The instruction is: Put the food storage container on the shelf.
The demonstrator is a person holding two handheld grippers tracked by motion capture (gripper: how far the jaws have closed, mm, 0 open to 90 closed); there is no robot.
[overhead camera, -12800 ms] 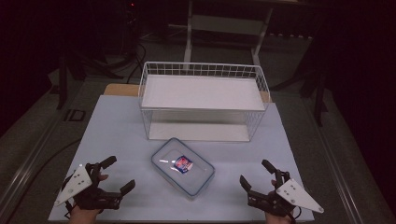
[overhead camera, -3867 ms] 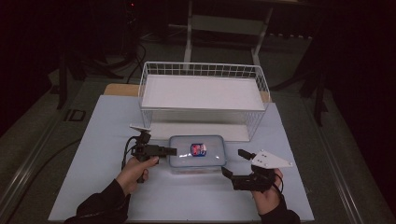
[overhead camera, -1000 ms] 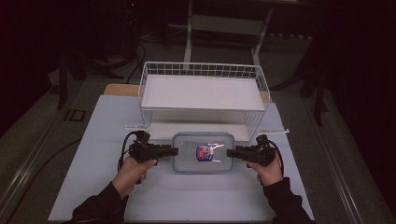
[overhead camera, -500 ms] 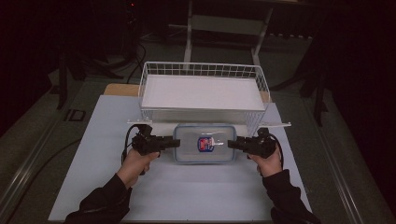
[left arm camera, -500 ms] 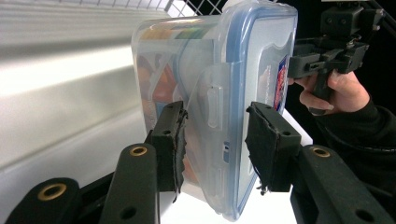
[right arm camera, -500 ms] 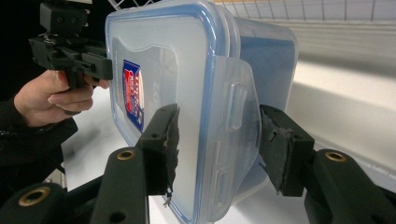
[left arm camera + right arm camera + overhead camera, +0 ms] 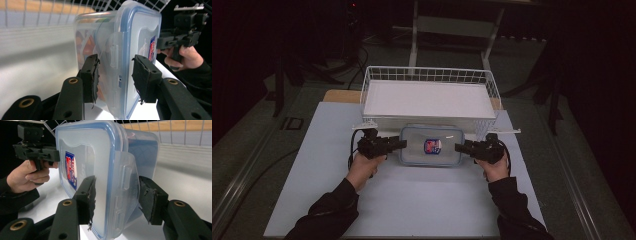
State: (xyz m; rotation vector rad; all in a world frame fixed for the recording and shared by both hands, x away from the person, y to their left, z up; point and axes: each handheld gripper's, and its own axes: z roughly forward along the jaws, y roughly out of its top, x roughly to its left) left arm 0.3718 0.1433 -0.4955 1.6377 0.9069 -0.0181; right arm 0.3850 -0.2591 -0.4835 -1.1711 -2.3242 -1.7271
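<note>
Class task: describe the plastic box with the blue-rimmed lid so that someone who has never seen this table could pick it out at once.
Start at the white wire basket at the far side of the table. Just in front of its near wall is the clear plastic box, between the left hand-held gripper and the right hand-held gripper. Its blue-rimmed lid carries a small red and blue sticker.

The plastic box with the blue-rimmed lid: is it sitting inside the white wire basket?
No: in the high view the plastic box is in front of the wire basket, outside its front wall, over the white table top.
</note>
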